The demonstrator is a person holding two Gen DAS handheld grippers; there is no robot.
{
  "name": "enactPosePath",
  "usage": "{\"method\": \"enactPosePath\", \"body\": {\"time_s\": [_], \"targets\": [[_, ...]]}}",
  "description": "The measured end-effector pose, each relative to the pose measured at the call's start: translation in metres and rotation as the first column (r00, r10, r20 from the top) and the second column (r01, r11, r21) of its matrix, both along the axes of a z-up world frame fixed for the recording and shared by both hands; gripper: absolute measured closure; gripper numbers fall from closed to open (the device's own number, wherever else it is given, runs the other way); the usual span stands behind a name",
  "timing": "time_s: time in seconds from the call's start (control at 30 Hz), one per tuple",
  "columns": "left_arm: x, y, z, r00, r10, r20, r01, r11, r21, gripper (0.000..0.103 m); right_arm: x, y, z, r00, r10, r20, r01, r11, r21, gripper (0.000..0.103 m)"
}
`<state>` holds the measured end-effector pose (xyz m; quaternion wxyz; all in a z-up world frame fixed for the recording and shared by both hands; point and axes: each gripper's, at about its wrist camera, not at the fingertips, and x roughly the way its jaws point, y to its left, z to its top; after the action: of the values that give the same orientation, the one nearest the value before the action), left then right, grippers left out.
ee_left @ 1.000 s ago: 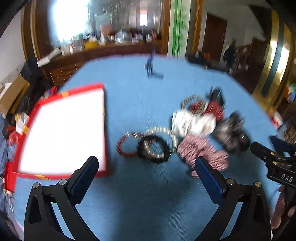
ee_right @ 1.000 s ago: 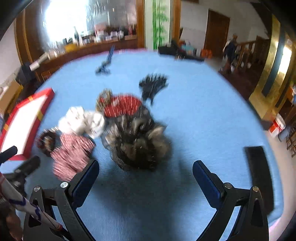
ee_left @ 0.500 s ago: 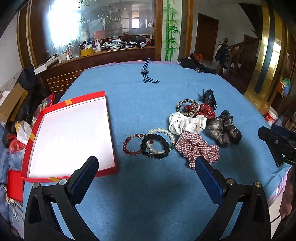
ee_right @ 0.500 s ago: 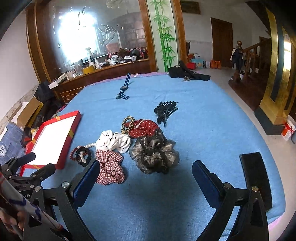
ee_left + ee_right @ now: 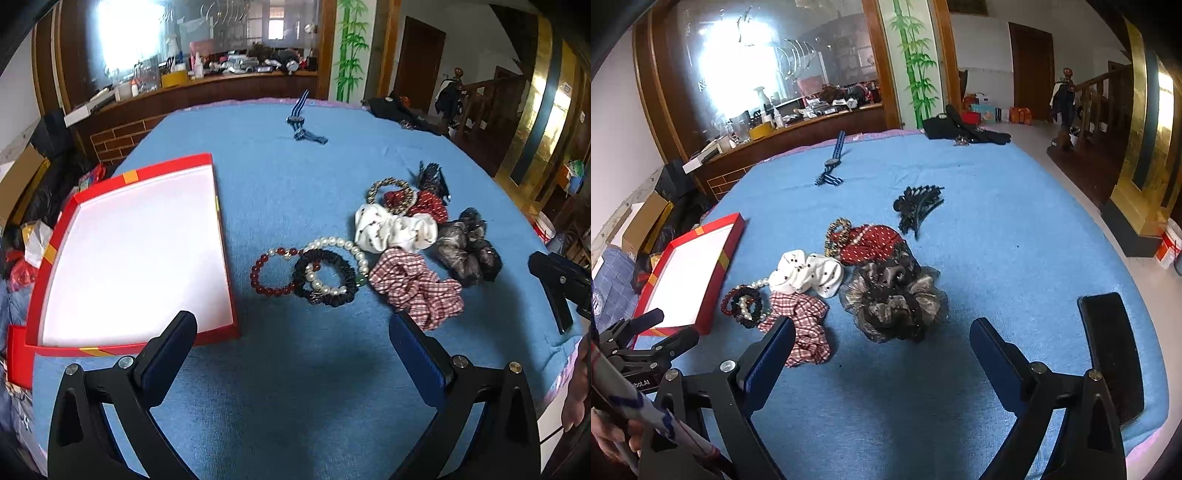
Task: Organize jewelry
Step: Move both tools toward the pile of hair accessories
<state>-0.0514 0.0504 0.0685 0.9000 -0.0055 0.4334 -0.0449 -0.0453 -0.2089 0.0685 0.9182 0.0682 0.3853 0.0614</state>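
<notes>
Black slab (image 5: 1110,354) – right view only; both tools (image 5: 291,339) (image 5: 882,345) apart, empty.

Both views are sharp and evenly daylit, with no motion blur. A blown-out glare patch (image 5: 122,40) sits on the glass panel at upper left, and soft shadows fall on the blue desk (image 5: 1015,192) beneath the tongs. Fisheye distortion bends the edges, with dark vignetted corners.
</notes>
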Motion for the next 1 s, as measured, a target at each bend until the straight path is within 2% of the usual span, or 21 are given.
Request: {"method": "enactPosePath", "body": {"time_s": [0.1, 0.33, 0.37, 0.4, 0.47, 0.53, 0.67, 0.77, 0.83, 0.9, 0.93, 1.0], "targets": [[0.008, 0.003, -0.004, 1.0, -0.006, -0.013, 0.005, 1.0, -0.019, 0.001, 0.003, -0.005, -0.003, 1.0, -0.011, -0.011, 0.011, 1.0, 0.016, 0.006], [0.031, 0.0, -0.015, 0.999, -0.028, -0.045, 0.029, 1.0, 0.01, 0.027, 0.007, -0.01, -0.009, 0.999, -0.025, -0.022, 0.026, 0.999, 0.024, 0.006], [0.035, 0.0, -0.016, 0.998, -0.032, -0.048, 0.033, 0.999, 0.011, 0.03, 0.007, -0.011, -0.009, 0.999, -0.026, -0.023, 0.027, 0.999, 0.025, 0.006], [0.039, 0.0, -0.017, 0.998, -0.038, -0.053, 0.038, 0.999, 0.011, 0.037, 0.007, -0.012, -0.01, 0.999, -0.027, -0.027, 0.028, 0.999, 0.028, 0.006], [0.047, 0.0, -0.022, 0.997, -0.04, -0.068, 0.041, 0.999, 0.013, 0.041, 0.008, -0.013, -0.01, 0.999, -0.029, -0.028, 0.029, 0.999, 0.03, 0.006], [0.055, -0.001, -0.027, 0.995, -0.052, -0.082, 0.052, 0.999, -0.001, 0.051, 0.008, -0.014, -0.011, 0.999, -0.031, -0.03, 0.032, 0.999, 0.031, 0.006], [0.069, -0.003, -0.039, 0.993, -0.05, -0.106, 0.052, 0.999, 0.016, 0.053, 0.009, -0.016, -0.012, 0.999, -0.033, -0.033, 0.035, 0.999, 0.036, 0.006], [0.075, -0.004, -0.046, 0.991, -0.053, -0.122, 0.055, 0.998, 0.007, 0.066, 0.01, -0.016, -0.013, 0.999, -0.035, -0.037, 0.037, 0.999, 0.038, 0.006], [0.077, -0.008, -0.047, 0.991, -0.069, -0.114, 0.069, 0.998, -0.004, 0.081, 0.011, -0.017, -0.014, 0.999, -0.037, -0.04, 0.038, 0.999, 0.038, 0.006], [0.075, -0.013, -0.046, 0.991, -0.076, -0.106, 0.077, 0.997, 0.004, 0.09, 0.013, -0.018, -0.016, 0.998, -0.041, -0.047, 0.043, 0.998, 0.044, 0.006], [0.074, -0.015, -0.045, 0.992, -0.079, -0.103, 0.08, 0.997, 0.007, 0.094, 0.015, -0.019, -0.018, 0.998, -0.042, -0.051, 0.044, 0.998, 0.048, 0.006], [0.07, -0.018, -0.041, 0.99, -0.099, -0.096, 0.098, 0.995, -0.016, 0.094, 0.018, -0.021, -0.021, 0.997, -0.041, -0.06, 0.044, 0.998, 0.05, 0.006]]}}
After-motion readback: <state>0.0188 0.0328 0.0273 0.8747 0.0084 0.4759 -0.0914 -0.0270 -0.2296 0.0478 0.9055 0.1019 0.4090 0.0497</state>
